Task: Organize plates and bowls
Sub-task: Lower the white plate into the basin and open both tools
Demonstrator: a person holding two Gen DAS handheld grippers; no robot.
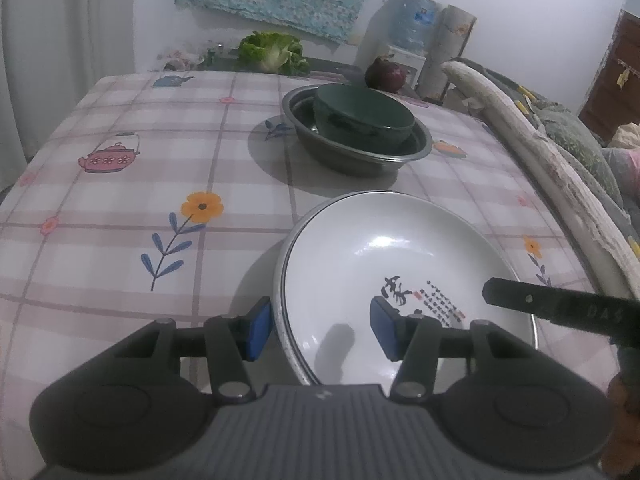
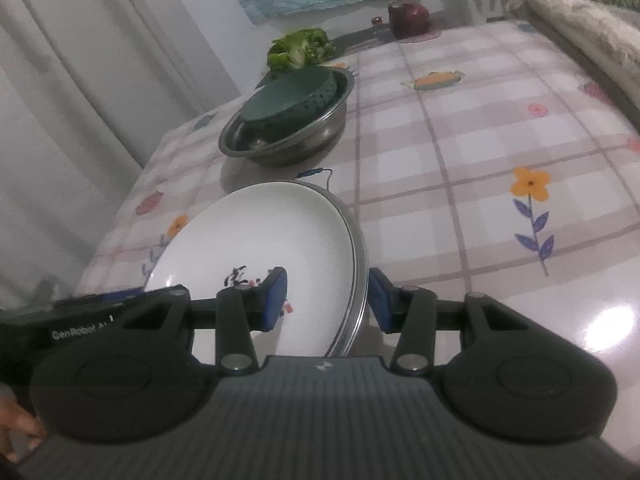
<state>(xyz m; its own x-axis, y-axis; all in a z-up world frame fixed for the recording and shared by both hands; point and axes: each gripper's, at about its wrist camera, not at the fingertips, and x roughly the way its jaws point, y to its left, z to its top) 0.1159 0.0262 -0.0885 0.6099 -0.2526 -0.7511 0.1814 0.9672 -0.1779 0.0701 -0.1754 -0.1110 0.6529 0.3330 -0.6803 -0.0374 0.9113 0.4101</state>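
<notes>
Grippers left (image 1: 322, 330) and right (image 2: 328, 300), jaws part-open, unclamped astride opposite rims of stacked white plates (image 1: 384, 264) on checked tablecloth (image 1: 120, 208).

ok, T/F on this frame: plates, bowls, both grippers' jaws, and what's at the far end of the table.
1. The white plate with black calligraphy lies on a metal-rimmed plate. True.
2. The dark green bowl sits beside the steel basin. False: inside it.
3. The left gripper straddles the plate's rim. True.
4. The right gripper is shut empty. False: its jaws straddle the rim.
5. Lettuce fills the basin. False: it lies beyond the table's far edge.
</notes>
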